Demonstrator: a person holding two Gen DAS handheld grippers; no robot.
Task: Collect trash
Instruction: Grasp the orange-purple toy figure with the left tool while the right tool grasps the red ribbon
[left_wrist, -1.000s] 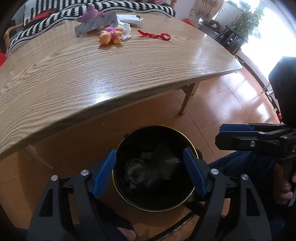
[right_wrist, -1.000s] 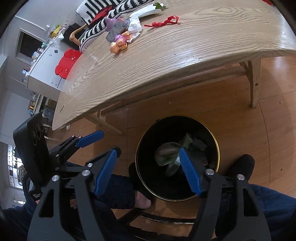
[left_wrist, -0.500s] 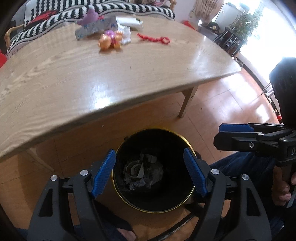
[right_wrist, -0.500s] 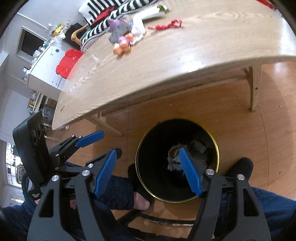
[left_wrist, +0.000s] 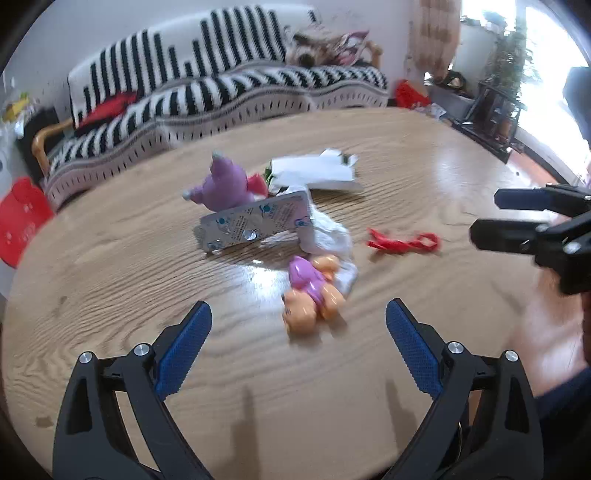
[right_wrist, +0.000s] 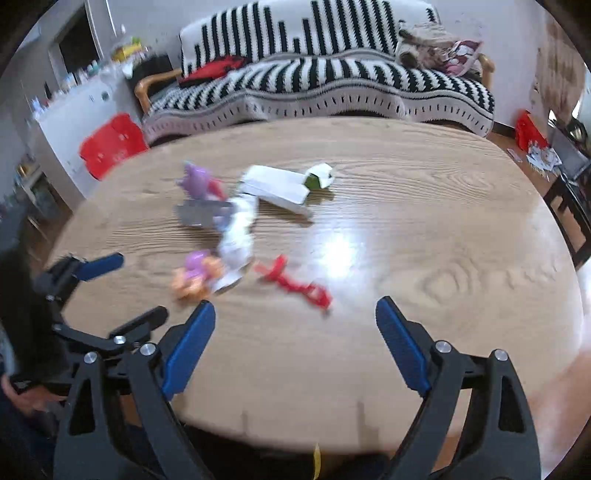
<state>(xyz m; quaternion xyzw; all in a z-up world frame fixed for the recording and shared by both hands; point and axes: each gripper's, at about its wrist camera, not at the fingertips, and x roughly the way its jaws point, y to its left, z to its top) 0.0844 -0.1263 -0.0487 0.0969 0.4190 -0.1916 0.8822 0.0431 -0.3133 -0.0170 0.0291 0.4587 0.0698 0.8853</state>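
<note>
Trash and toys lie mid-table on the oval wooden table (left_wrist: 110, 295): a silver blister card (left_wrist: 255, 223), crumpled white tissue (left_wrist: 328, 232), a red ribbon (left_wrist: 404, 242) and a torn white box (left_wrist: 317, 173). A purple plush (left_wrist: 225, 182) and an orange-and-purple doll (left_wrist: 312, 291) lie among them. My left gripper (left_wrist: 297, 314) hovers just short of the doll, jaws opening, nothing between them. My right gripper (right_wrist: 295, 310) hangs near the red ribbon (right_wrist: 295, 282), jaws opening and empty too. The picture is motion-blurred.
A black-and-white striped sofa (left_wrist: 221, 85) runs behind the table. A red plastic item (right_wrist: 110, 146) and a white cabinet (right_wrist: 74, 110) stand at the left. A dark plant stand (left_wrist: 498, 99) is by the bright window on the right.
Both grippers have swung up from above the black bin on the floor to over the tabletop. The bin has left view, and both pairs of jaws stand wider.
</note>
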